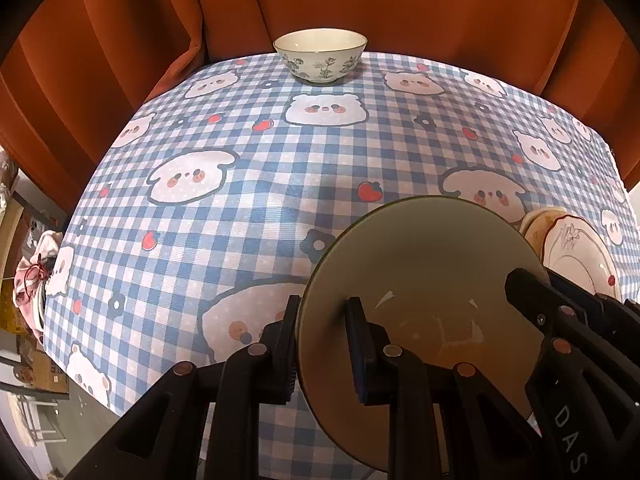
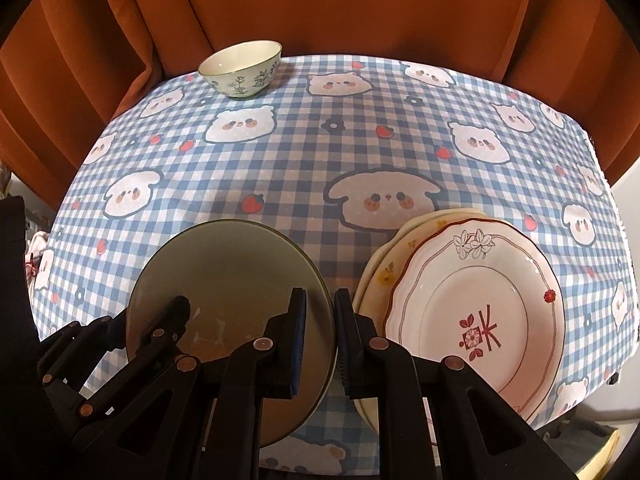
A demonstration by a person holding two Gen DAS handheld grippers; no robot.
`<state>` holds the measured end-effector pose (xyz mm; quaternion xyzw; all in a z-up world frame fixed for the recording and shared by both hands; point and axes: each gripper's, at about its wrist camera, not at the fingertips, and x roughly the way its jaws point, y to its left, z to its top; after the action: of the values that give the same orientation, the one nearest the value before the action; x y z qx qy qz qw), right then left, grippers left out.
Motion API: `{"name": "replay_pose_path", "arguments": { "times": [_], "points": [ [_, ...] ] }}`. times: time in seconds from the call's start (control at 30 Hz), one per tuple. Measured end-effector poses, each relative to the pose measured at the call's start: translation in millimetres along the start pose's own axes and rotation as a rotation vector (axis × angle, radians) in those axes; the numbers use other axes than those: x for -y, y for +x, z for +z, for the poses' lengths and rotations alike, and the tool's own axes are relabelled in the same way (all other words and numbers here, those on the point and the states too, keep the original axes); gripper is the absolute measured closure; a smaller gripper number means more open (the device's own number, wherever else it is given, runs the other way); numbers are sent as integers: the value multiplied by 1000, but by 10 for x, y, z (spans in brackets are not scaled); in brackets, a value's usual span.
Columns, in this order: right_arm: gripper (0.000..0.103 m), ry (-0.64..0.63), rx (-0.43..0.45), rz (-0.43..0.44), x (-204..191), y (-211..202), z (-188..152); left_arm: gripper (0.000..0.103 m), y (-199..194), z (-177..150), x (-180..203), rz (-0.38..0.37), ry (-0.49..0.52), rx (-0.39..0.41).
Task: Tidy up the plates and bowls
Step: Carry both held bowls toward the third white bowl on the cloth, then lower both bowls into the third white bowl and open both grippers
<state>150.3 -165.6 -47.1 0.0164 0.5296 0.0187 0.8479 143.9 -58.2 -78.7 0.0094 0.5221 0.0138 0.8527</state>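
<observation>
Both the left claw (image 1: 322,344) and right claw (image 2: 320,344) clench opposite rims of a round olive-green ceramic plate (image 2: 232,276) above the checked-cloth surface (image 1: 248,200); a white floral bowl (image 1: 320,56) stands far back.

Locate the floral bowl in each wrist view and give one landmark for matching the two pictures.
Left wrist: the floral bowl stands top centre, at the table's far edge before the orange curtain.
Right wrist: the bowl stands upper left, at the same far edge.
Shared landmark: the grey plate, low in both views, gripped at opposite rims by both grippers.
</observation>
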Motion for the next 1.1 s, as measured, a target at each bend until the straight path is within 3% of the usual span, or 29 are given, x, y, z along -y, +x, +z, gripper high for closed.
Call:
{"name": "replay_pose_path", "arguments": {
  "times": [0.17,0.33,0.43,0.53,0.6,0.77,1.1],
  "points": [
    [85,-10,16,-12,-10,-13,-32,83,-16,-22,25,4,22,12],
    [82,15,-4,-16,-15,-2,-91,66,37,-107,15,-59,36,-37],
    [69,50,-36,-2,-23,34,-162,59,42,-140,6,-80,59,-46],
    [45,69,-31,-19,-40,-7,-199,45,-9,-151,-57,-106,62,-28],
    [40,71,-15,-39,-80,-74,-210,36,-46,-162,-93,-124,62,-14],
    [36,86,8,-105,-162,-217,-280,29,-121,-228,-176,-184,78,-5],
    [28,105,76,-151,-443,-542,-266,28,-423,-125,-460,-215,99,66]
  ]
}}
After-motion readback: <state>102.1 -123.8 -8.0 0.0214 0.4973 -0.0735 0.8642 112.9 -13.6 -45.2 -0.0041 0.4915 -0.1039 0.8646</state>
